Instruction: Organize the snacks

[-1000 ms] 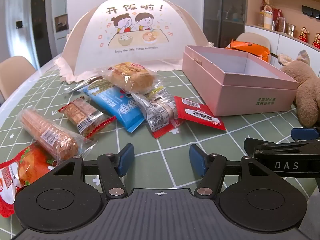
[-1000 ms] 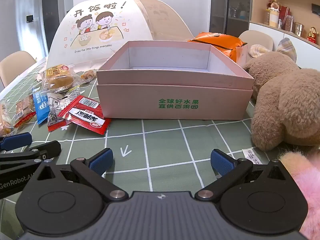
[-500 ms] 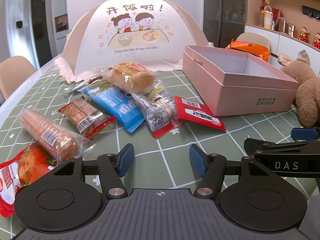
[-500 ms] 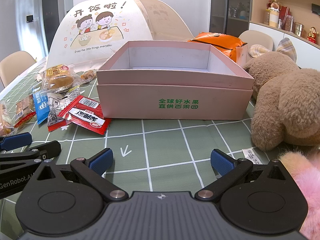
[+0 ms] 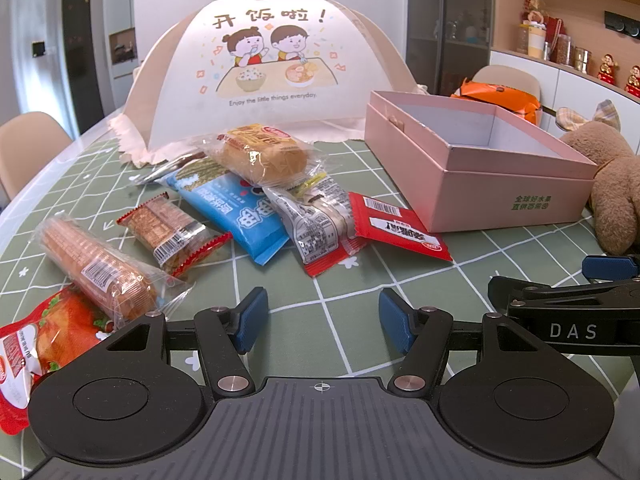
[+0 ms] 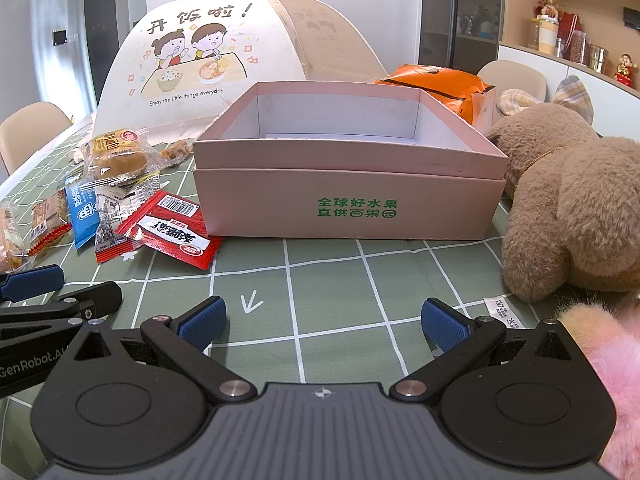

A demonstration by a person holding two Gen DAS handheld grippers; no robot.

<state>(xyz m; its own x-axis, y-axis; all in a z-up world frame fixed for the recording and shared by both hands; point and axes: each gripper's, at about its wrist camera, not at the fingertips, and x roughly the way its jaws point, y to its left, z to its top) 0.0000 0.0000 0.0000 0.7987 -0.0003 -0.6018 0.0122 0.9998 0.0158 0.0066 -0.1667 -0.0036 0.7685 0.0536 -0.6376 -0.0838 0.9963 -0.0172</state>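
Snacks (image 5: 256,208) left view, box (image 6: 348,200) right view

You are looking at a green tablecloth (image 5: 352,320) with white grid lines. The box (image 6: 344,196) is showing pink outside, white inside, with green writing on its front. One snack pack (image 5: 244,208) is showing blue, one (image 5: 394,226) is showing red with a white label, and one (image 5: 316,220) is showing silver with red ends. The bun pack (image 5: 260,152) is looking golden. The food cover (image 5: 264,68) is showing cream with cartoon kids. The plush toy (image 6: 568,200) is looking brown, and the bag (image 6: 436,84) behind the box is glowing orange. Your gripper pads (image 6: 204,324) are showing blue on black arms
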